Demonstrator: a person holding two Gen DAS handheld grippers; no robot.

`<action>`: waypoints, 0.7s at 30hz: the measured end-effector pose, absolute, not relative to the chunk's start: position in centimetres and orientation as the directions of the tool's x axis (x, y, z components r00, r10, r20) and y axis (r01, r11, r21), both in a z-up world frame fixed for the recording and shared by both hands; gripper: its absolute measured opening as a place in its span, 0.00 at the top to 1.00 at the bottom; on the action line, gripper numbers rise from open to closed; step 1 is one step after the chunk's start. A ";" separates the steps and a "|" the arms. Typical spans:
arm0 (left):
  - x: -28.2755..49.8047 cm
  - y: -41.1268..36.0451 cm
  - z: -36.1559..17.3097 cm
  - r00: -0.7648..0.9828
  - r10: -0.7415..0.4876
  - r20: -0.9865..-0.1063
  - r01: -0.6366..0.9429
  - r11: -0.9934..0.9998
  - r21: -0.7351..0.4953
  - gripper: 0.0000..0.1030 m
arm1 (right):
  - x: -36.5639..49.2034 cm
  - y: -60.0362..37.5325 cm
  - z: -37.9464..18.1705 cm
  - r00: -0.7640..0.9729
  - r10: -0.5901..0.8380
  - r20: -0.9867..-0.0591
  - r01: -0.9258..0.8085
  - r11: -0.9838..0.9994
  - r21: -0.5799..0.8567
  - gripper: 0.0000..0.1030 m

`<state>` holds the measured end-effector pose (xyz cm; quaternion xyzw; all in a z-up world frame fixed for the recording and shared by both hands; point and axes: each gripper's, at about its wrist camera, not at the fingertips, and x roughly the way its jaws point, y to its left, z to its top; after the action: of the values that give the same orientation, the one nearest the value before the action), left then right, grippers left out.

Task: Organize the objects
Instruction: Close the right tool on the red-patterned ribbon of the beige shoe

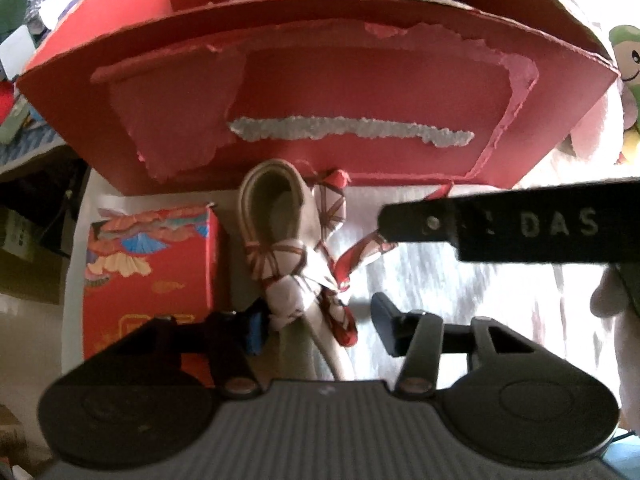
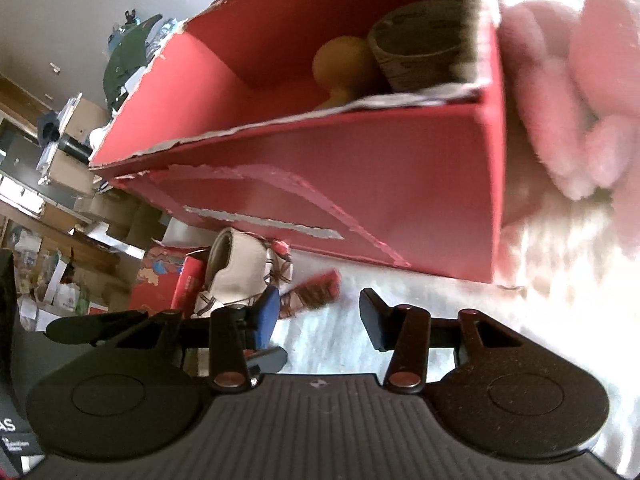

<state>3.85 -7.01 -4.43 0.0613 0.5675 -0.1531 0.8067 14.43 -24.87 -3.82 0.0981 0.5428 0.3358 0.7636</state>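
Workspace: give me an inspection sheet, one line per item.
Surface: pale fluffy cover, brightly lit.
Job's things: large red box holding a brown rounded object and a woven cup; beige strap with patterned scarf lies before it, beside a small red patterned box.
Clutter: plush toy; pink fluffy item.
Grippers: left gripper around the strap, grip unclear; right gripper open, empty.
Cables: nothing seen.
Surroundings: crowded shelves, cartons.

Green plush toy [image 1: 628, 80] beside cluttered cardboard boxes [image 2: 60, 184].
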 end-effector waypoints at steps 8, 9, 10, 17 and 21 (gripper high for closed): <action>2.7 -8.7 -4.0 0.315 -0.194 -0.929 0.375 0.924 -0.066 0.58 | 14.1 -25.3 -3.8 0.167 0.639 -0.751 -0.407 0.738 0.538 0.53; 2.5 -8.9 -4.0 0.317 -0.192 -0.929 0.380 0.923 -0.061 0.58 | 14.0 -25.4 -3.8 0.164 0.641 -0.750 -0.407 0.737 0.540 0.53; 2.3 -9.0 -3.9 0.316 -0.198 -0.928 0.383 0.921 -0.066 0.58 | 14.0 -25.4 -3.8 0.160 0.643 -0.749 -0.408 0.734 0.543 0.53; 0.6 -11.0 -3.7 0.322 -0.217 -0.921 0.441 0.896 -0.057 0.60 | 13.7 -26.5 -4.0 0.137 0.652 -0.746 -0.407 0.723 0.558 0.61; 0.8 -11.2 -3.5 0.292 -0.280 -0.914 0.448 0.885 -0.128 0.60 | 13.5 -27.4 -3.8 0.117 0.667 -0.736 -0.399 0.710 0.580 0.72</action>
<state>0.82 -11.19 -3.52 0.0765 0.5495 -0.2276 0.8002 13.48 -27.38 -3.83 0.1202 0.5577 0.3610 0.7377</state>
